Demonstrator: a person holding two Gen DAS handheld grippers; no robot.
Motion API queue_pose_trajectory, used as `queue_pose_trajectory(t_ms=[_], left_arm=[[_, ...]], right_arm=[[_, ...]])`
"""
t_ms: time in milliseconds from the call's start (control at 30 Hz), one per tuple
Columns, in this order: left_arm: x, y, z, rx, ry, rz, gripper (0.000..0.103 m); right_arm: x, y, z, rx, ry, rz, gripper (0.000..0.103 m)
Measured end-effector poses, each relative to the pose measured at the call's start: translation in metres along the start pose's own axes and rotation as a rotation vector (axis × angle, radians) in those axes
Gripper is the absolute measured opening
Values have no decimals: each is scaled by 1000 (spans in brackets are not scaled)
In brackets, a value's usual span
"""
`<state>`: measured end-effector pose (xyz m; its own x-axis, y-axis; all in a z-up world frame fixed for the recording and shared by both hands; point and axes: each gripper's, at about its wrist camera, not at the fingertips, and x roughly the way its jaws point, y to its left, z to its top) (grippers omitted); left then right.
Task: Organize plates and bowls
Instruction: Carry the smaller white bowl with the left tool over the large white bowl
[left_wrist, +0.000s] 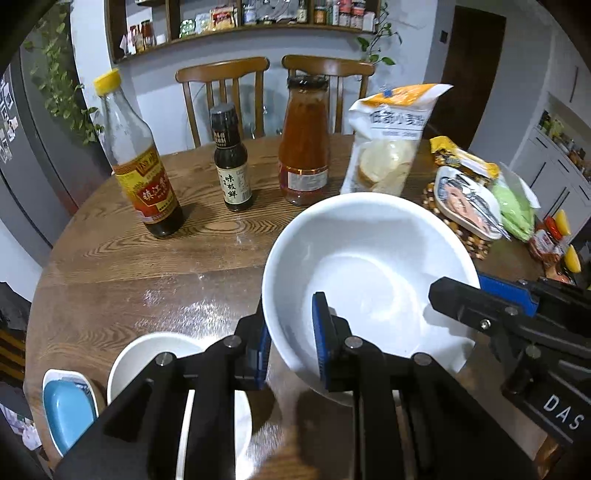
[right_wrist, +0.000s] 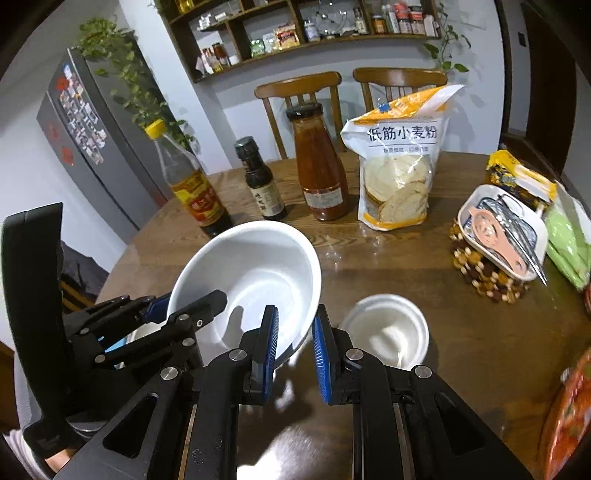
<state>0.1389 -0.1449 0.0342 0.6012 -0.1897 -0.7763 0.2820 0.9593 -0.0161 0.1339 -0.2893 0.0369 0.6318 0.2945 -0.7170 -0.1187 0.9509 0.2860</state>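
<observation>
Both the left gripper (left_wrist: 290, 354) and right gripper (right_wrist: 293, 350) clamp the large white bowl's (left_wrist: 362, 266) rim; the flour bag (right_wrist: 400, 162) reads "低筋小麦粉"; only the left wrist view shows the blue dish (left_wrist: 68, 410).

Bare counter (right_wrist: 388, 258) is lying open mid-table — three bottles (left_wrist: 232, 162) and a flour bag (right_wrist: 399, 162) are walling off the far side, a small white bowl (right_wrist: 386, 330) sitting near, snack dish (right_wrist: 498, 229) crowding the right.

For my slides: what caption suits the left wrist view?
Both tongs, left and right, grip a large white bowl by its rim above the table.
</observation>
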Motion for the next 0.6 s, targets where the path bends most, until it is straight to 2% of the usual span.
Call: queue_pose_trajectory(t_ms=[233,600], left_arm=[[-40,-3,-21,15,-53,-7,20],[-79,-1,-46,10,-93,6,20]], right_arm=[[-35,17,-27,2,-38,10,21],[-62,39,-53,-4,-66,32,21]])
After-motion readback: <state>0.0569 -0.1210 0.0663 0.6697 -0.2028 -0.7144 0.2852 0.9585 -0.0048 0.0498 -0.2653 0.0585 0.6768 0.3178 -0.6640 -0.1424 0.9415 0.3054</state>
